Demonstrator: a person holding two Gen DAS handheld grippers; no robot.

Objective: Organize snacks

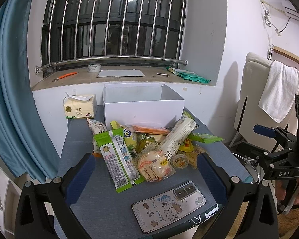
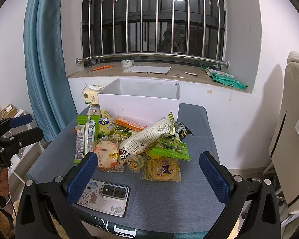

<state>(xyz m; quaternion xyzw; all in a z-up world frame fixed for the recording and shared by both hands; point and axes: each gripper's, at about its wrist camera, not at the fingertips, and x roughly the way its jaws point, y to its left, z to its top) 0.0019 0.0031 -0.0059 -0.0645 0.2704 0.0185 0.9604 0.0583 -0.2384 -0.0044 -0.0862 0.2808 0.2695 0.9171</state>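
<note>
I hold both grippers, left gripper [image 1: 145,171] and right gripper [image 2: 147,171], jaws wide and empty, facing the snack pile [image 2: 133,141] for sorting into the white box [image 2: 139,101] behind it

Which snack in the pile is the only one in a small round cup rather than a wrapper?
The little jelly cup, a clear tub with a cartoon lid at the near edge of the pile, beside the round rice cracker pack. Everything else is in flat or tube wrappers.

A home room: barred window [image 1: 113,22], blue curtain [image 1: 12,83], tissue pack [image 1: 78,107].
</note>
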